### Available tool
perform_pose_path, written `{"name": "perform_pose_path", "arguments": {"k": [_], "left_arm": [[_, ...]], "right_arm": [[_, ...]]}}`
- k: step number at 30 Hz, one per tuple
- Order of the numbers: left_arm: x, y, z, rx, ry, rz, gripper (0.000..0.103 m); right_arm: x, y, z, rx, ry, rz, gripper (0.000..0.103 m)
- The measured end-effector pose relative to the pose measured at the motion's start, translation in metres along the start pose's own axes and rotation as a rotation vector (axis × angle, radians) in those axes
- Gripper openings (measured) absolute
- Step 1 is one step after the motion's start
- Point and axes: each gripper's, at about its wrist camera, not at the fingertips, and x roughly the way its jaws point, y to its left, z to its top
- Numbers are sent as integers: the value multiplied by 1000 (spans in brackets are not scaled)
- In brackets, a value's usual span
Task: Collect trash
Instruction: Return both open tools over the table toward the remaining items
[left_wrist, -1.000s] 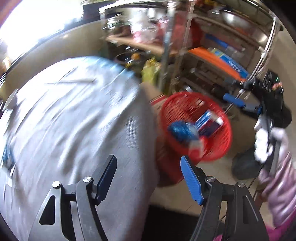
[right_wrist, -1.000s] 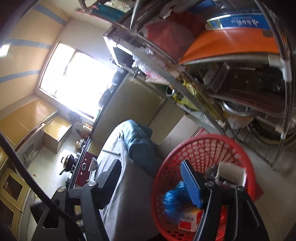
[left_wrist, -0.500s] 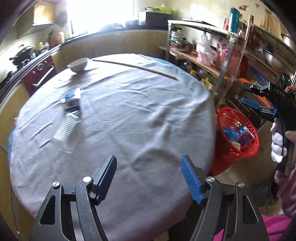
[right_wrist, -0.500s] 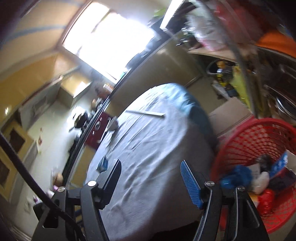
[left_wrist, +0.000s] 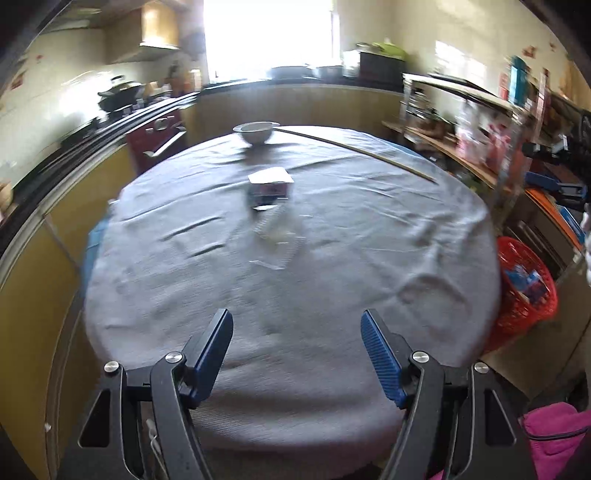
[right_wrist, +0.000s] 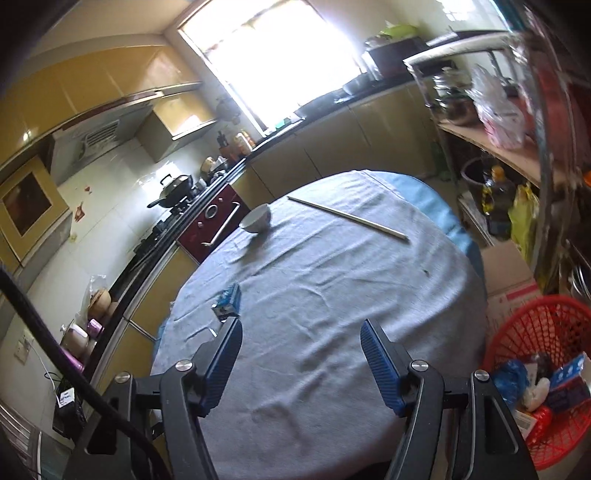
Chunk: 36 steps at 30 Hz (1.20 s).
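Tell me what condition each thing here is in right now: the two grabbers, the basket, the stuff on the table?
Left gripper: open, empty.
Right gripper: open, empty.
Red basket: upright on the floor beside the table, partly filled with trash.
Small blue-and-white carton: lying on the cloth, uncollected.
White bowl: upright near the far edge.
Long thin stick: lying flat.
Grey tablecloth: spread, wrinkled.

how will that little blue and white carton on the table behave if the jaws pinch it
The carton is small, boxy and probably cardboard, so likely light and easy to crush. Its flat sides should give the jaws a fair hold. It sits on wrinkled cloth, so a push may tip it rather than slide it.
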Motion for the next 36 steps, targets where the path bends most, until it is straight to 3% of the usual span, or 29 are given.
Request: {"name": "perform_pose_path", "arguments": {"k": [5,13,17,20,28,36], "left_arm": [[-8,39,-9,-92,-29,62,72],[-15,86,-19,-150,-60,190,73],[-20,98,-22,-184,-78,197,81],[-19,97,-21,-178,-76,208,82],[-4,85,-19,-143,-15,214,82],[-1,58,4,-75,6,245,82]], "right_arm": [[18,37,-3,-61,34,0,70],[36,89,-13,-201,81,-20,70],[42,109,-14,-264,97,-12,70],[49,118,-14,-282,102,8,70],[74,113,-22,-284,148,30,70],[76,67,-20,-180,135,62,70]]}}
